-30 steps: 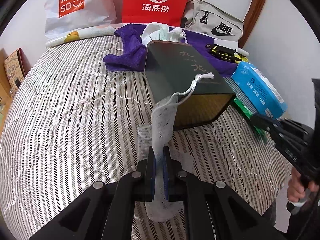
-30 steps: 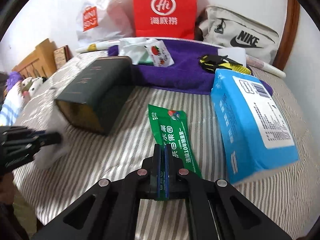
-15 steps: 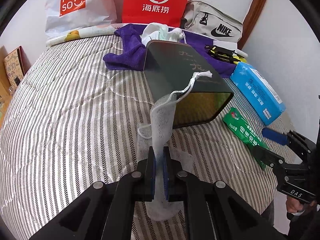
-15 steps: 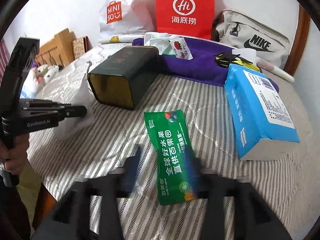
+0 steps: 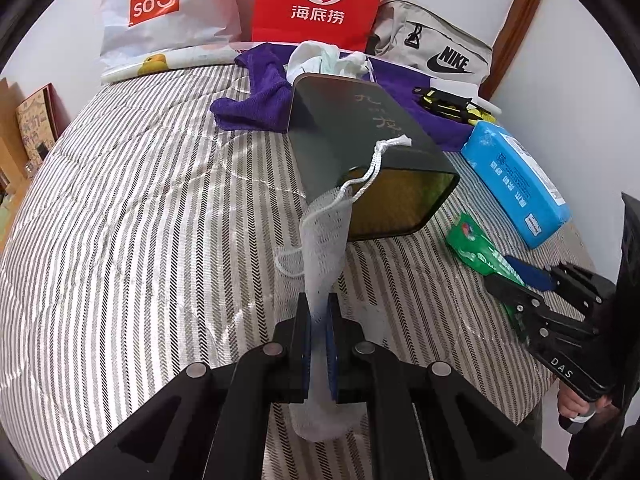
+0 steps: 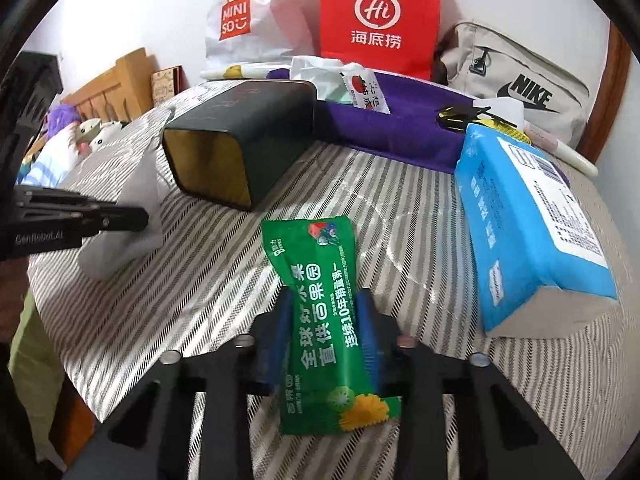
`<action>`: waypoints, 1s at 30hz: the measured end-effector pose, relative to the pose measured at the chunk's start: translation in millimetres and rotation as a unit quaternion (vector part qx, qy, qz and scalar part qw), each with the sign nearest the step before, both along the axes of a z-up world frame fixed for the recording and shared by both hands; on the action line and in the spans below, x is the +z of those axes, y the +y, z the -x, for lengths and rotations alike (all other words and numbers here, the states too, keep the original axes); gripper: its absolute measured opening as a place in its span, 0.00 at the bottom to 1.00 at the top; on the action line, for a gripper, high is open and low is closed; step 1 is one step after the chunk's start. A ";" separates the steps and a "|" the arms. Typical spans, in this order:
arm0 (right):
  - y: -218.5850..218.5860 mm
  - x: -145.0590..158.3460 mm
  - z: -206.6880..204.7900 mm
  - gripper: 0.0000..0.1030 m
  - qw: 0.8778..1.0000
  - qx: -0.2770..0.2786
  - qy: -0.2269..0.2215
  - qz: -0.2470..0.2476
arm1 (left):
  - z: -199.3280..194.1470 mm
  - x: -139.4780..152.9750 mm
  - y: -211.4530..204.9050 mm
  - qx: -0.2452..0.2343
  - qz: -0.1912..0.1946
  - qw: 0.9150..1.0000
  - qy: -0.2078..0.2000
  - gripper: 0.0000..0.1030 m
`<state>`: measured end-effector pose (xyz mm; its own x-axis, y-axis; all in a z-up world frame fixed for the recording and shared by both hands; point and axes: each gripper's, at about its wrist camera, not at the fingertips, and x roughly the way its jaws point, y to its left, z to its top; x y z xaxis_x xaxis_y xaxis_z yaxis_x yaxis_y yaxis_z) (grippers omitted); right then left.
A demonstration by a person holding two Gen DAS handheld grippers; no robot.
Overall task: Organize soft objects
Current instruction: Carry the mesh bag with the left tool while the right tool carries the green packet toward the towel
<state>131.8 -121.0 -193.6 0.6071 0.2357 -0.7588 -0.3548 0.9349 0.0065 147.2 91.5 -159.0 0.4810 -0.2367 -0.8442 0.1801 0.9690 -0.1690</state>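
The left gripper (image 5: 319,340) reaches low over the striped quilted bed (image 5: 140,240), its pads clamped tight on a white mesh drawstring pouch (image 5: 325,248) that rises toward 12 o'clock, its cord lying against the dark green rectangular tin (image 5: 360,152). The right gripper (image 6: 326,334) is spread wide, its blue pads either side of the green snack packet (image 6: 326,320) lying flat on the bed. Only the right wrist view shows the packet between those pads; the left view shows a hand (image 5: 576,404) at 4 o'clock.
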 end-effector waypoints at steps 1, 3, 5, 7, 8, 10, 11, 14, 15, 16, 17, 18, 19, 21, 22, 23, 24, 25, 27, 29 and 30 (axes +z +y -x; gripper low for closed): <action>-2.7 0.5 2.3 0.23 1.000 0.000 0.001 -0.001 | 1.0 0.1 -0.4 0.002 0.004 1.000 0.000 0.07; -9.7 3.6 6.4 0.22 1.000 -0.002 0.009 -0.013 | 3.9 1.0 -1.1 0.005 0.020 1.000 -0.001 0.07; -19.8 8.7 11.8 0.22 1.000 -0.010 0.006 -0.021 | 6.8 1.8 -3.6 0.008 0.028 1.000 -0.001 0.07; -31.7 13.5 18.6 0.22 1.000 -0.019 -0.002 -0.020 | 10.0 3.0 -7.9 0.015 0.024 1.000 -0.003 0.07; -36.9 15.9 21.4 0.22 0.999 -0.023 -0.004 -0.023 | 12.1 4.1 -10.4 0.016 0.025 1.000 -0.005 0.07; -50.0 20.0 28.0 0.22 0.999 -0.032 -0.005 -0.028 | 15.6 6.6 -14.3 0.018 0.028 0.999 -0.008 0.07; -54.6 21.4 30.5 0.22 0.999 -0.037 -0.008 -0.028 | 17.4 8.3 -16.1 0.019 0.026 0.999 -0.010 0.07; -73.5 26.8 40.3 0.22 0.998 -0.051 -0.013 -0.032 | 23.3 16.7 -22.8 0.020 0.016 0.999 -0.022 0.07; -80.5 28.8 43.5 0.22 0.998 -0.057 -0.015 -0.033 | 25.0 20.1 -24.3 0.021 0.015 0.999 -0.026 0.07; -87.6 31.4 47.1 0.22 0.997 -0.063 -0.017 -0.035 | 26.5 23.7 -26.1 0.021 0.015 0.999 -0.029 0.07; -92.0 32.9 48.5 0.22 0.997 -0.062 -0.017 -0.039 | 27.8 26.6 -27.4 0.021 0.014 0.999 -0.033 0.07; -97.7 35.4 51.1 0.22 0.997 -0.062 -0.017 -0.046 | 29.2 30.7 -29.2 0.022 0.014 0.999 -0.037 0.07; -101.4 37.5 53.3 0.22 0.997 -0.065 -0.019 -0.048 | 30.6 35.0 -30.9 0.023 0.013 0.999 -0.041 0.07; -108.2 44.1 58.2 0.22 0.996 -0.071 -0.026 -0.046 | 33.0 42.1 -33.8 0.024 0.014 0.998 -0.048 0.07; -110.2 47.3 60.3 0.22 0.996 -0.069 -0.029 -0.048 | 33.6 45.4 -35.3 0.024 0.015 0.998 -0.050 0.07; -112.1 50.4 62.5 0.22 0.996 -0.070 -0.033 -0.049 | 34.3 48.4 -36.7 0.025 0.015 0.998 -0.053 0.07; -113.7 54.1 64.5 0.22 0.996 -0.069 -0.036 -0.051 | 34.9 51.9 -38.4 0.025 0.015 0.998 -0.055 0.07; -114.6 57.8 66.2 0.22 0.996 -0.066 -0.039 -0.055 | 35.0 54.5 -39.8 0.024 0.015 0.998 -0.058 0.07; -116.4 65.2 69.9 0.22 0.995 -0.062 -0.045 -0.064 | 34.9 60.7 -43.2 0.024 0.014 0.998 -0.062 0.07; -118.5 74.1 71.6 0.22 0.994 -0.060 -0.055 -0.070 | 33.9 66.5 -45.5 0.023 0.014 0.997 -0.066 0.07; -119.9 78.3 71.4 0.22 0.994 -0.058 -0.059 -0.072 | 32.1 70.3 -46.5 0.022 0.013 0.997 -0.069 0.07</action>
